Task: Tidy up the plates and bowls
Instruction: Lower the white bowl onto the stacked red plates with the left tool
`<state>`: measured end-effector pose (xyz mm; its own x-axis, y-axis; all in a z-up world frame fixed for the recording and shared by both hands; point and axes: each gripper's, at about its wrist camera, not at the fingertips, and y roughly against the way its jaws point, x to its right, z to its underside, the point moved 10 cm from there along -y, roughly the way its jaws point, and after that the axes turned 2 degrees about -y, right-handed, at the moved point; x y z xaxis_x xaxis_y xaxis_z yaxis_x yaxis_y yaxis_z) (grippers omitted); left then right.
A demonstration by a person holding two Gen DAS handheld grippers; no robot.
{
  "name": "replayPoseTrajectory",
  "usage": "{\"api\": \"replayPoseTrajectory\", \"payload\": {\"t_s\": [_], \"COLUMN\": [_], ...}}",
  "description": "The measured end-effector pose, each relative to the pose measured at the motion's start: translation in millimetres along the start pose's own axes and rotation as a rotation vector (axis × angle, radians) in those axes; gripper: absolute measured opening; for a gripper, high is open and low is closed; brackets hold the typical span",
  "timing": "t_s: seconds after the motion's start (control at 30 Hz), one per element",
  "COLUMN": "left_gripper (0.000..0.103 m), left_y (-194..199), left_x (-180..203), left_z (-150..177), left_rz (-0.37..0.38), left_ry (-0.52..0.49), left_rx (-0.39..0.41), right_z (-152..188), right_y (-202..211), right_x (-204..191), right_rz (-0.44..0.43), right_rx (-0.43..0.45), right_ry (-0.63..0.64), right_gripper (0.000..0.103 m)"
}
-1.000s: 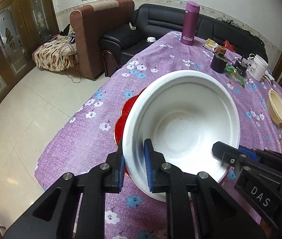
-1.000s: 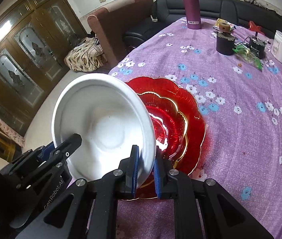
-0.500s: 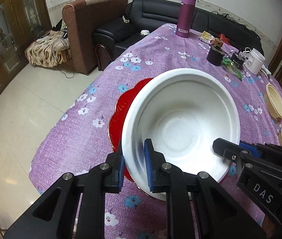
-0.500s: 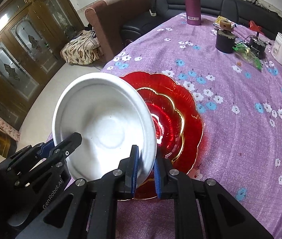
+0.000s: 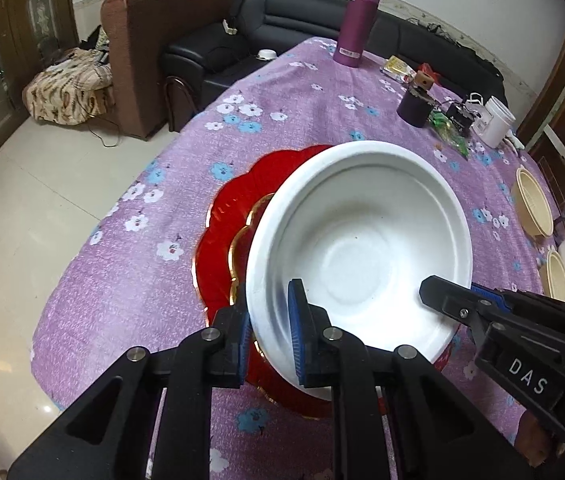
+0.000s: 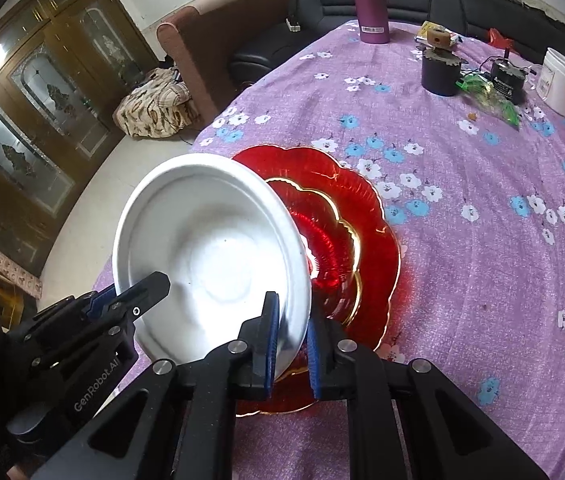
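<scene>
Cabinet doors [image 6: 30,128] clear only right view.

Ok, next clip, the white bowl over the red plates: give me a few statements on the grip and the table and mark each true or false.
1. Both grippers are clamped on the rim of the white bowl. True: the left gripper and the right gripper each pinch the rim, at different spots.
2. The bowl sits flat on the purple tablecloth. False: it is held tilted above the red plates.
3. Only one red plate lies under the bowl. False: a smaller red plate rests on a larger one, both gold-edged.
4. A purple bottle stands upright at the far end of the table. True.
5. The white bowl has food in it. False: its inside is bare.
</scene>
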<state>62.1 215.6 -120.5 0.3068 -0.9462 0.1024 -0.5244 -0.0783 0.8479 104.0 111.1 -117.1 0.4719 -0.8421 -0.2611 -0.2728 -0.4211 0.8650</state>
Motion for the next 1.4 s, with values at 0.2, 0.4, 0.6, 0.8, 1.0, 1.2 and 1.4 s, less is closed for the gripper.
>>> {"api": "replayPoseTrajectory", "payload": {"t_s": [0.2, 0.4, 0.6, 0.8, 1.0, 1.2, 1.4], "left_gripper": [0.014, 0.014, 0.014, 0.014, 0.015, 0.015, 0.015], "left_y": [-8, -13, -16, -20, -22, -23, -24], "left_x": [3, 13, 15, 14, 15, 13, 13], "left_z": [0, 0, 0, 3, 4, 4, 5], "left_rz": [0.004, 0.006, -0.008, -0.021, -0.024, -0.027, -0.028], "left_ry": [-0.014, -0.048, -0.057, -0.059, -0.06, -0.056, -0.057], "left_rx": [-0.026, -0.036, -0.046, -0.055, -0.059, -0.062, -0.065], "right_z": [-1, 0, 2, 5, 4, 5, 5], "right_y": [-8, -9, -12, -18, -20, -22, -23], "right_x": [6, 18, 22, 21, 23, 21, 21], "right_rz": [0.003, 0.008, 0.007, 0.016, 0.026, 0.036, 0.04], "right_rx": [-0.024, -0.028, -0.041, -0.055, -0.06, -0.066, -0.069], "right_ry": [-0.013, -0.037, -0.048, -0.049, -0.052, -0.045, -0.046], "right_gripper": [0.012, 0.012, 0.012, 0.013, 0.013, 0.013, 0.013]}}
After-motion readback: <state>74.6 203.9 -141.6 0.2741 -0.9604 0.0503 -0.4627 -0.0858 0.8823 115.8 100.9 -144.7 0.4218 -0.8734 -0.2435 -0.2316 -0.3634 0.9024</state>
